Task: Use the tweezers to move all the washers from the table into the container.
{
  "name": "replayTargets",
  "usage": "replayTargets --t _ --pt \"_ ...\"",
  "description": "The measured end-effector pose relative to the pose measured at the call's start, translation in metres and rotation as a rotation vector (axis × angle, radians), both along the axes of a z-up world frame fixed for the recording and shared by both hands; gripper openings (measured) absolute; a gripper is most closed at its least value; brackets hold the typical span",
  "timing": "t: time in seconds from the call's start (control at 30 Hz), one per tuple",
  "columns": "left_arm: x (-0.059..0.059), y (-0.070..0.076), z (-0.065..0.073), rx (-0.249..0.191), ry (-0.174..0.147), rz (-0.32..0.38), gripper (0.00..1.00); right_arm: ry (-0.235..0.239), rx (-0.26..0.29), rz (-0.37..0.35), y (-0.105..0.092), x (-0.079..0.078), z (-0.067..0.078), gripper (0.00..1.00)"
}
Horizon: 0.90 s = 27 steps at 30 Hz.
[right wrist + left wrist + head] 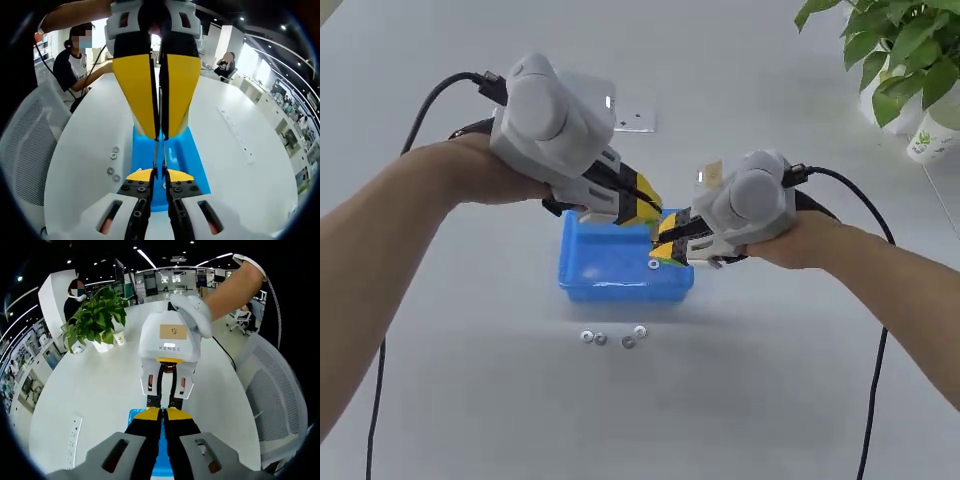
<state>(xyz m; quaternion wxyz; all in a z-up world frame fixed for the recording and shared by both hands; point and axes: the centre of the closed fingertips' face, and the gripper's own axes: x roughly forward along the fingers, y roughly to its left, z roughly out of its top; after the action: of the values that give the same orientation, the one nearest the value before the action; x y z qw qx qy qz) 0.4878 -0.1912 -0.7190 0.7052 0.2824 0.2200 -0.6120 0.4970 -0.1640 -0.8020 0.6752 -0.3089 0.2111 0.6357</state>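
Both grippers were held over the blue container [620,290] on the white table [770,380], tips facing each other.

Left gripper [656,208]: jaws drawn together to a thin slit, clamped on the tweezers [159,115], which ran down as a narrow metal strip between the yellow pads.

Right gripper [661,246]: jaws likewise closed on the lower end of the tweezers, just above the container floor in the right gripper view.

Four washers [628,342] lay in a loose row on the table just beside the container's near wall, outside it.

A lone washer [654,264] showed at the right gripper's tip over the container. Could not tell whether it was resting inside or pinched in the tweezers.

A potted plant [900,40] stood at the far right corner.
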Motion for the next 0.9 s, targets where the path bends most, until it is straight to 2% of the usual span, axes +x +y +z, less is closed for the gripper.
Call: replayTargets --t 0.43,0.9 --pt "-0.02 0.002 0.008 0.017 0.001 -0.006 0.05 -0.012 0.012 0.003 0.002 -0.02 0.008 0.11" --pt "-0.041 0.002 -0.006 0.021 0.031 -0.008 0.05 0.02 0.012 0.011 0.004 -0.046 -0.006 0.12"
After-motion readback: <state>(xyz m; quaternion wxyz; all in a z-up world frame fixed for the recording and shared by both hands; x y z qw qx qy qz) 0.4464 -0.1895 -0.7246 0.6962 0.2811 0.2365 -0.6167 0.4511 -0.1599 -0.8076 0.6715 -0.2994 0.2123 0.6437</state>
